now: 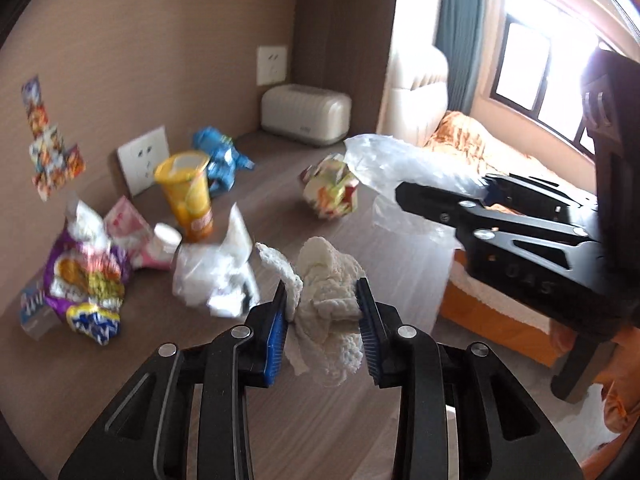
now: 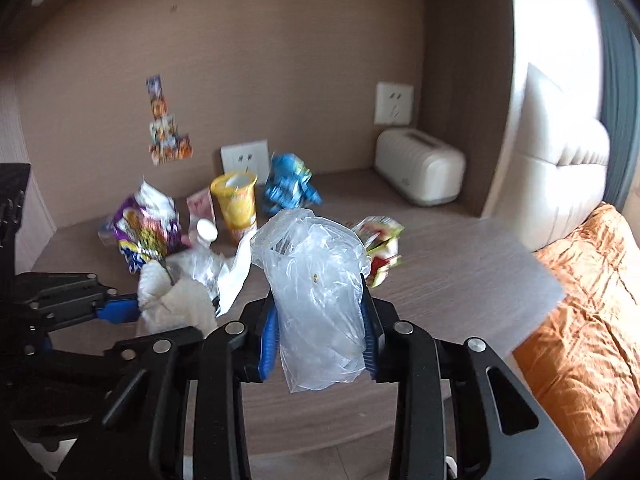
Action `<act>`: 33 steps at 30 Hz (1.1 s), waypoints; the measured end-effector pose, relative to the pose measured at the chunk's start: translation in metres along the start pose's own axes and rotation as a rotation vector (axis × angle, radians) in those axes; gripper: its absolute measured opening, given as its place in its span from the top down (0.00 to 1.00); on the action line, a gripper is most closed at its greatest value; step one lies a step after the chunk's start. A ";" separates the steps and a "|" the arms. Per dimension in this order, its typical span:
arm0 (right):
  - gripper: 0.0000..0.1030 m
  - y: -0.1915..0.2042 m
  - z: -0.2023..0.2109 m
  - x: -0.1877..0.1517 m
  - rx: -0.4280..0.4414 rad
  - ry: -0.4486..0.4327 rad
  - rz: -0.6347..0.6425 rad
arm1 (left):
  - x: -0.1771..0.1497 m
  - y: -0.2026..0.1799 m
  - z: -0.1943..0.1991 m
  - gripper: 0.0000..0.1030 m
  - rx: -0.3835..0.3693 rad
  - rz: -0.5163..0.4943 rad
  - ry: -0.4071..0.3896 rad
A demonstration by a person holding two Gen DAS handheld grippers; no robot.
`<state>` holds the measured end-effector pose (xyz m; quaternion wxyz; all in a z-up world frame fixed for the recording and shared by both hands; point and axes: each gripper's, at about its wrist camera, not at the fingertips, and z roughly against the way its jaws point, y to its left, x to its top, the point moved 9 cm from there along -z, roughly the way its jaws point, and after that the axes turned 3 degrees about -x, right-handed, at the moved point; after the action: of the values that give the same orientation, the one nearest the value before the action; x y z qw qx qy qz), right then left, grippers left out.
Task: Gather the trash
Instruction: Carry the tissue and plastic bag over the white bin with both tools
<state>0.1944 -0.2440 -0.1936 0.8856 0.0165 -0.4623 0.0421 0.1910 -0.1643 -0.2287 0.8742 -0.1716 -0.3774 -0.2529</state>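
Trash covers the back half of the wooden tabletop (image 2: pixel 460 264), and you already have two pieces of it in hand. Your left gripper (image 1: pixel 324 312) is clamped on a crumpled white paper towel (image 1: pixel 328 280), its blue pads pressing the wad from both sides and holding it just above the wood. Your right gripper (image 2: pixel 318 332) is closed on a clear plastic bag (image 2: pixel 316 288), which stands up between the pads and sags below them; in the left wrist view that same bag (image 1: pixel 392 160) billows out past the right gripper's tips, off to the right of the paper towel.

What remains on the tabletop sits toward the wall. A yellow cup (image 2: pixel 236 204) stands upright near the lower wall socket (image 2: pixel 245 158), with a crushed blue wrapper (image 2: pixel 290 186) just to its right. To the cup's left lies a purple and yellow snack bag (image 2: pixel 140 232), a pink packet (image 2: pixel 202 208) behind it, and a small white bottle (image 2: pixel 206 230) tipped over in front. A clear crumpled wrapper (image 1: pixel 212 272) lies just beside the paper towel you hold. A crumpled red, yellow and green wrapper (image 1: pixel 332 190) sits apart from the others, nearer the middle of the tabletop.

A cream toaster (image 2: pixel 420 170) stands in the far right corner, below a second socket (image 2: pixel 394 103). Stickers (image 2: pixel 166 124) are stuck to the wall. An orange bedcover (image 2: pixel 584 312) lies past the tabletop's right edge.
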 end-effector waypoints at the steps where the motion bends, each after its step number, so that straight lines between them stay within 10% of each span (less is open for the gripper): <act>1: 0.66 -0.006 0.011 0.003 -0.015 -0.016 -0.007 | 0.007 -0.012 0.003 0.69 -0.012 -0.021 -0.013; 19: 0.65 -0.160 0.155 -0.079 -0.307 -0.015 -0.211 | 0.006 -0.235 -0.029 0.69 -0.327 -0.277 0.000; 33: 0.65 -0.249 0.140 -0.204 -0.380 0.136 -0.381 | -0.082 -0.329 -0.132 0.69 -0.482 -0.409 0.160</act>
<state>-0.0131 -0.5135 -0.2783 0.8938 -0.0660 -0.3897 -0.2119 0.0299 -0.4712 -0.3410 0.7663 -0.2737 -0.2635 -0.5181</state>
